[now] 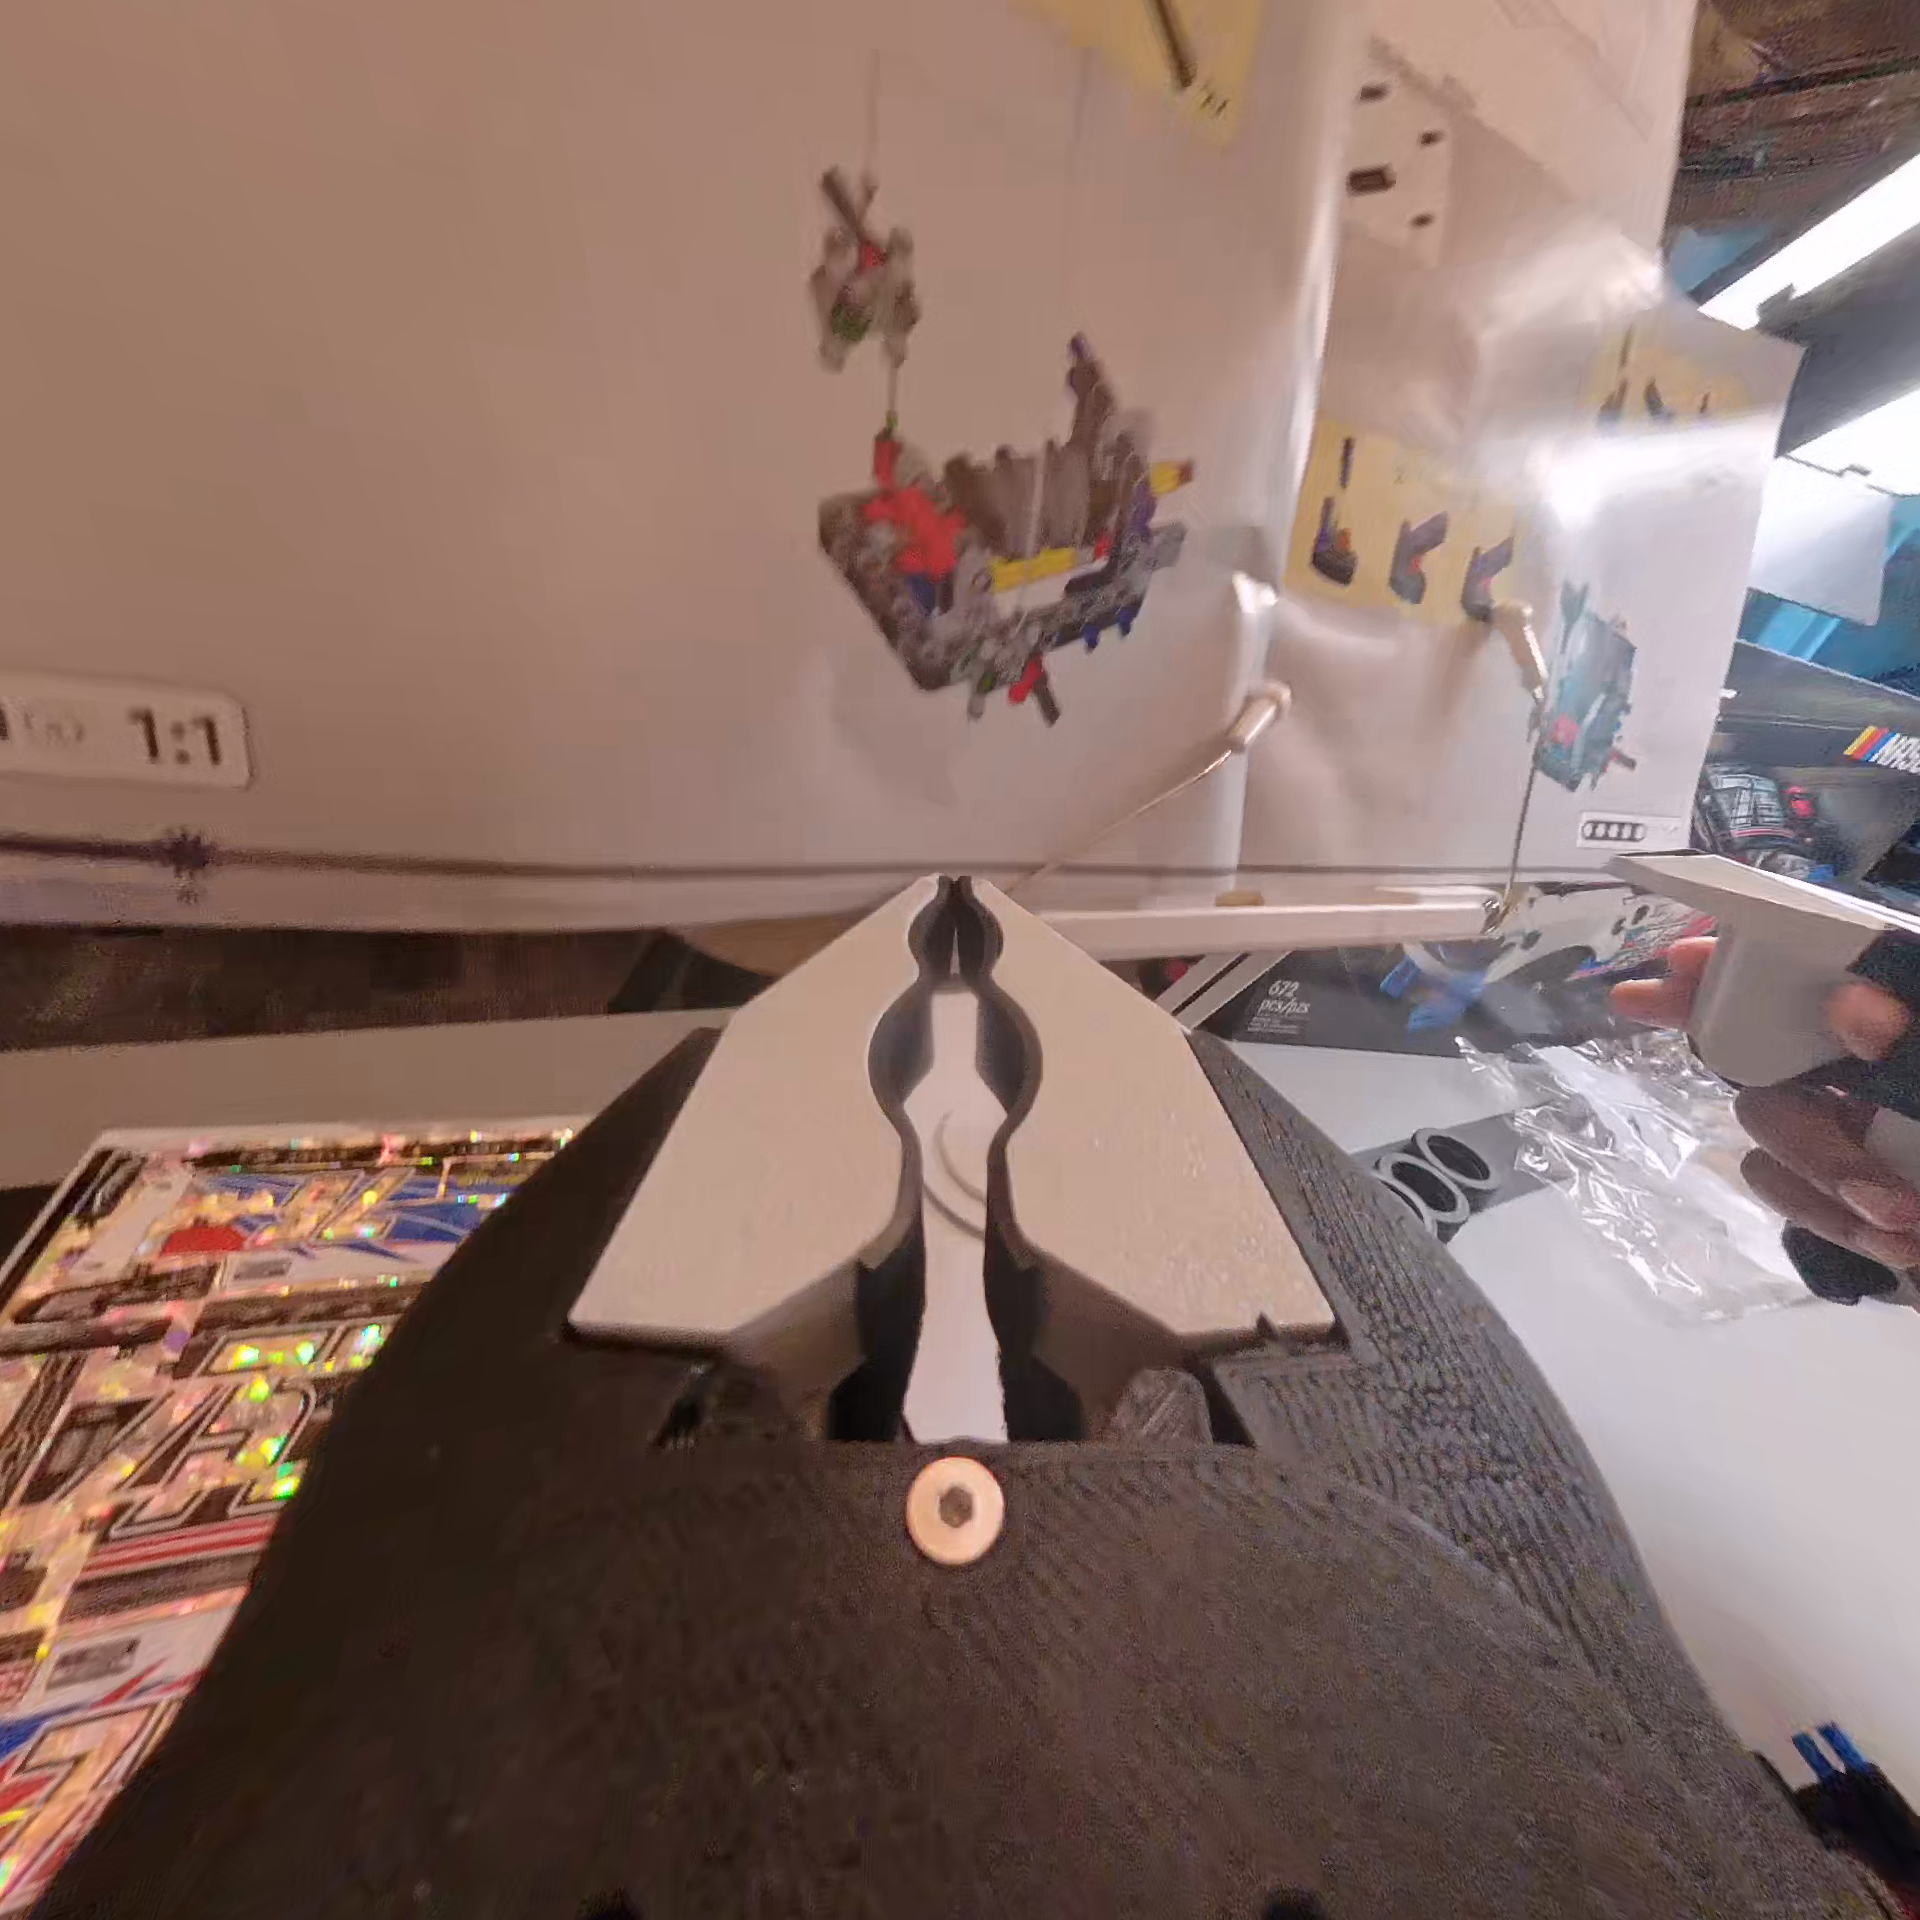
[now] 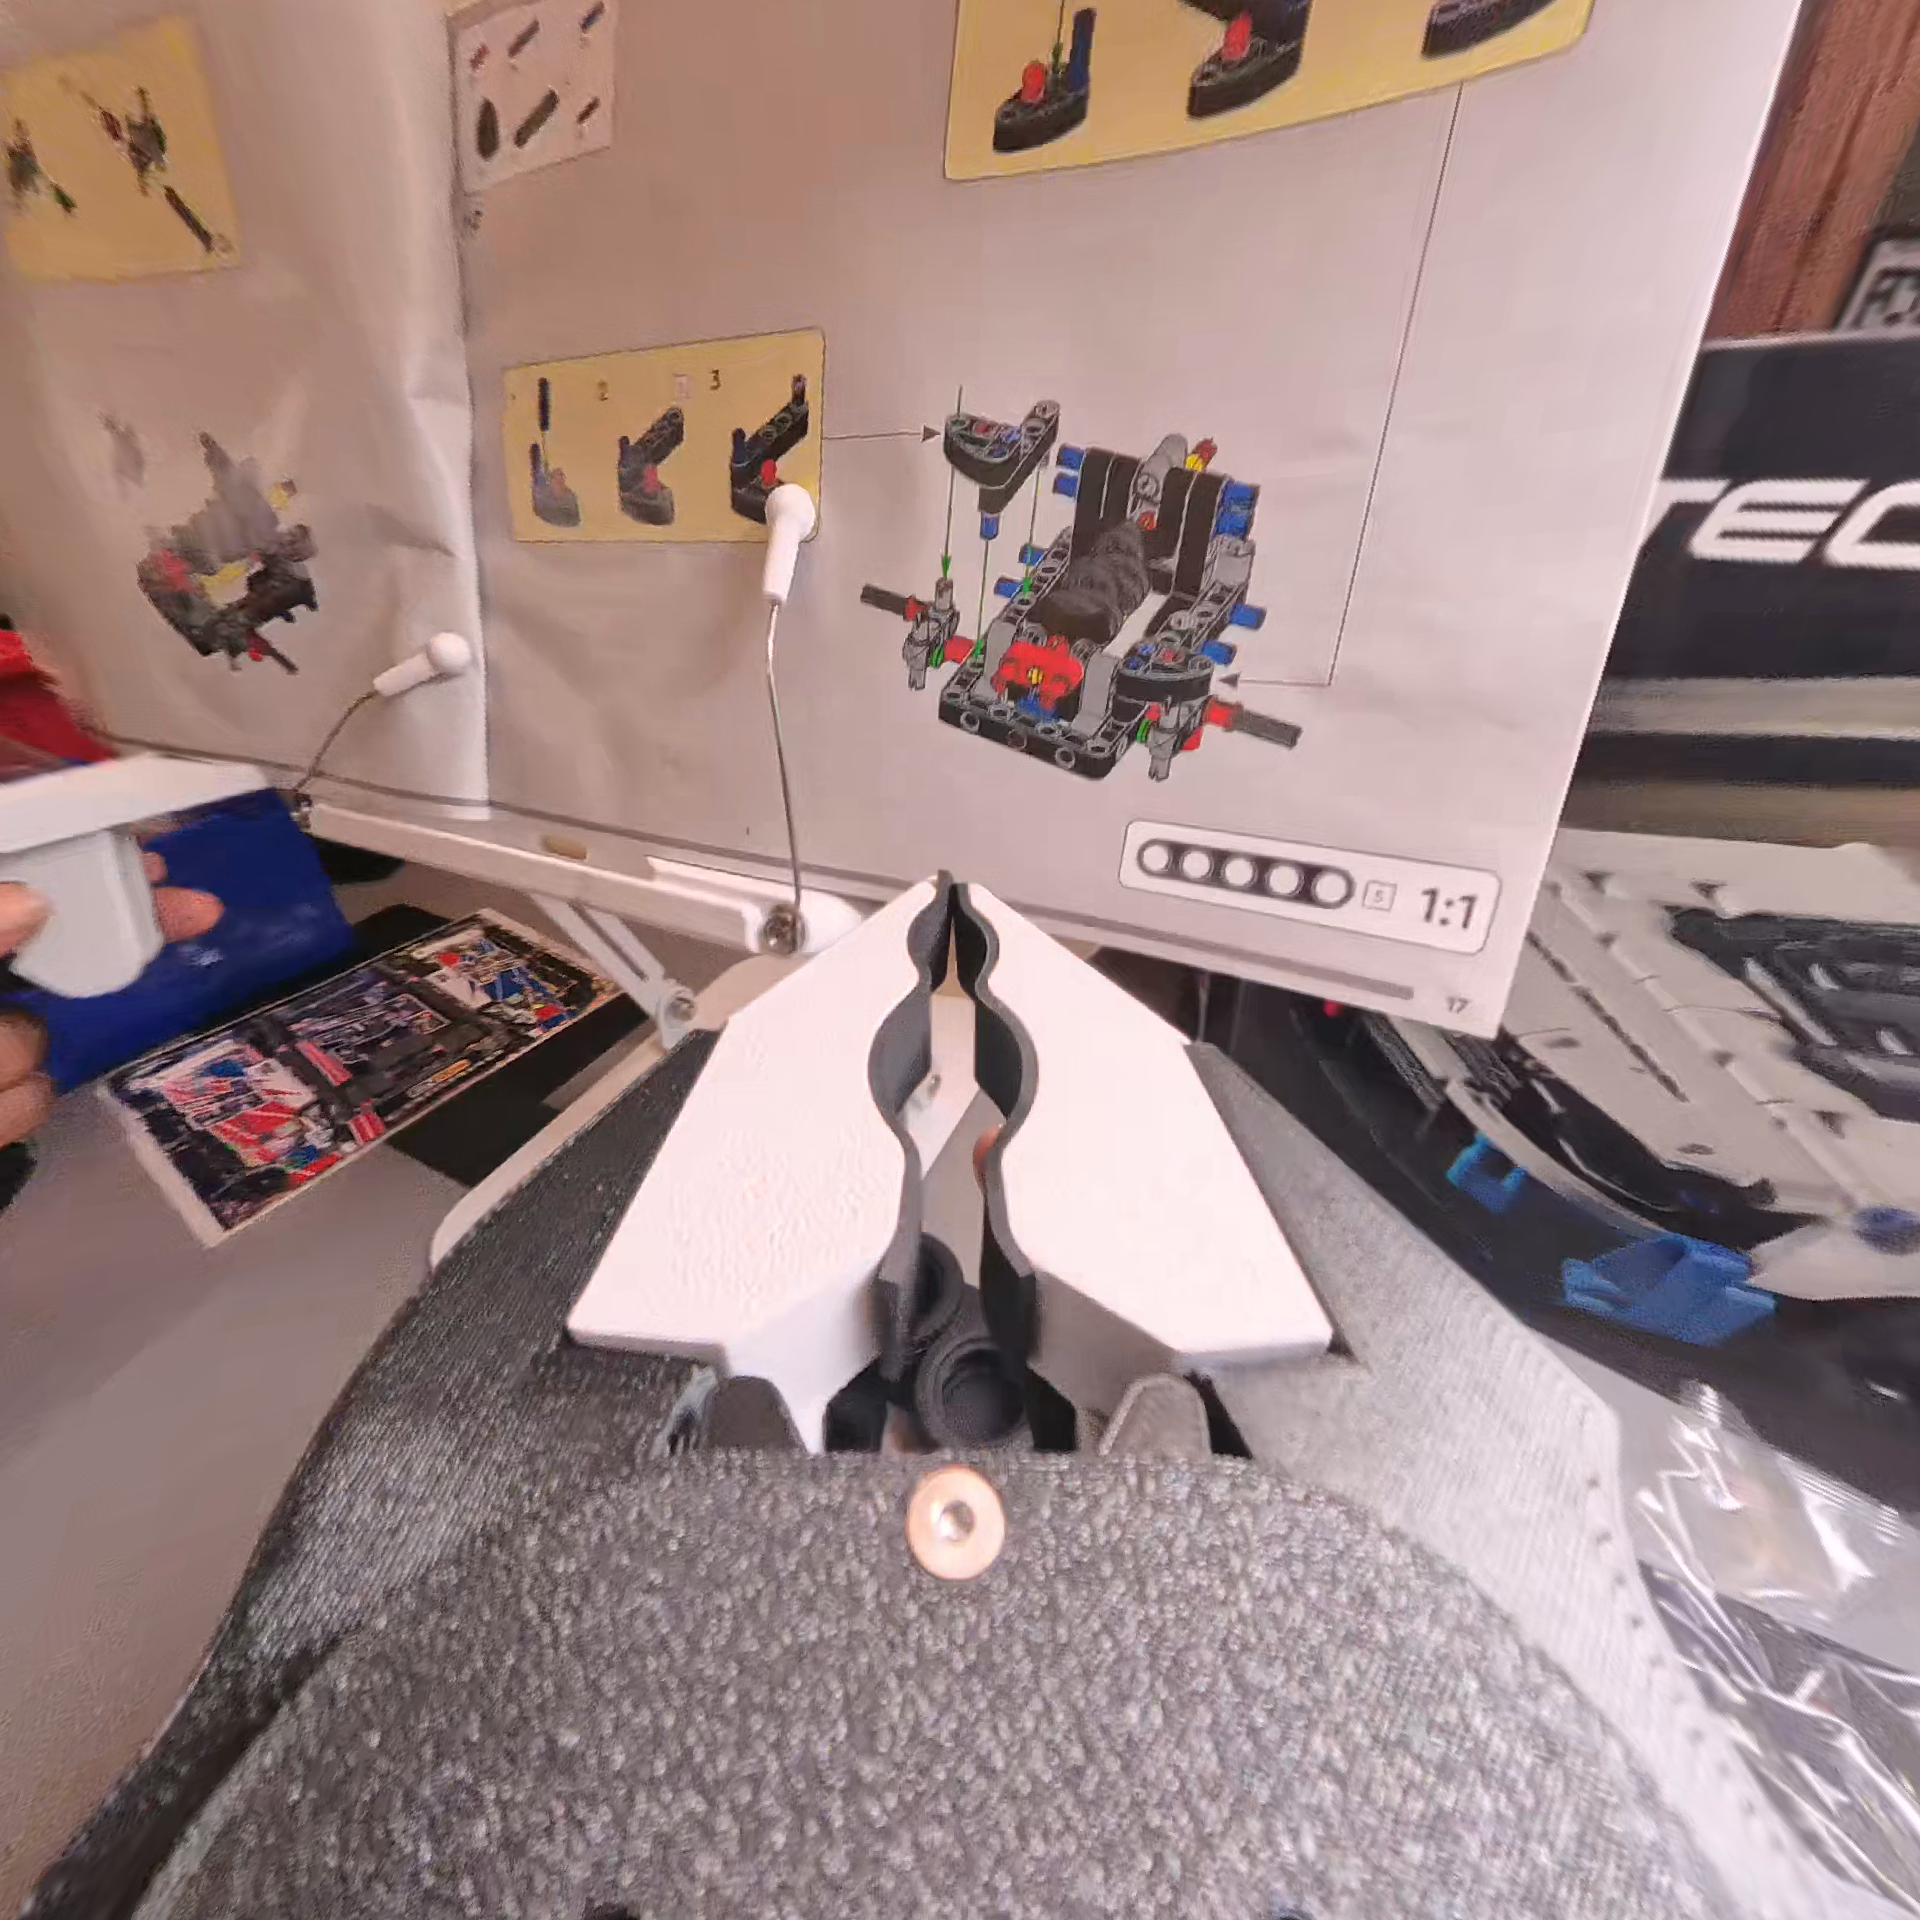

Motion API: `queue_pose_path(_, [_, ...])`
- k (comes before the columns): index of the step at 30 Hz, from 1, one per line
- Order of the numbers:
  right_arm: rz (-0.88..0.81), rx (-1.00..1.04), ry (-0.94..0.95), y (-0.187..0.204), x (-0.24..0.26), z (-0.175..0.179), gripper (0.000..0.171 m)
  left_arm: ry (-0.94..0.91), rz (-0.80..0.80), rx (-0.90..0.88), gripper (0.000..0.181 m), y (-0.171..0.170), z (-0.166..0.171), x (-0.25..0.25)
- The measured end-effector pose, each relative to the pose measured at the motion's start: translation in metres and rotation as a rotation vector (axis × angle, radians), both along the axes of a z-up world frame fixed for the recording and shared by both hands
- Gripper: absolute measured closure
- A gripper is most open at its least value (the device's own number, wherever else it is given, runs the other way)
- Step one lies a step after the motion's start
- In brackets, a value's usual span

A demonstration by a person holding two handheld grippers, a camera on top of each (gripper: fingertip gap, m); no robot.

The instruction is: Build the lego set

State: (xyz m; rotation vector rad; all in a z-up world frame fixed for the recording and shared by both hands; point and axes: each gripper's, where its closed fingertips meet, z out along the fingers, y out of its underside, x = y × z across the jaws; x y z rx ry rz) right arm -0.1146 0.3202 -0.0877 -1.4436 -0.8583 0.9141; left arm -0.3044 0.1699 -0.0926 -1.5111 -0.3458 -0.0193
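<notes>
Propped instruction booklet (image 2: 1039, 260) left page blurred; both tongs (image 1: 957, 885) (image 2: 951, 885) closed, empty.

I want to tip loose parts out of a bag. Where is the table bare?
Bare table lies left of the right gripper, in front of the sticker sheet. The right is crowded: plastic bag, set box.

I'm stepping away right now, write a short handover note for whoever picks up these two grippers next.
Left gripper: shut, holding nothing, pointed at the instruction booklet.
Right gripper: shut, empty too, facing the open page propped on the white stand.
Things: sticker sheet lies on the table to the left; black tyres and a clear plastic bag sit to the right; the set's box stands behind.
Done: no assembled model in view.
Left: pick parts and start building per the open page.
</notes>
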Motion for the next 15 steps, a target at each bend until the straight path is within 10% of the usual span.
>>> queue_pose_path(9, [0.015, 0.262, -0.244, -0.029, -0.049, 0.015, 0.145, 0.619, -0.056, -0.255, 0.149, 0.027, 0.012, 0.044])
queue_pose_path(15, [-0.06, 0.219, -0.25, -0.01, -0.054, 0.016, 0.171, 0.765, -0.002, -0.408, 0.181, 0.038, 0.004, 0.023])
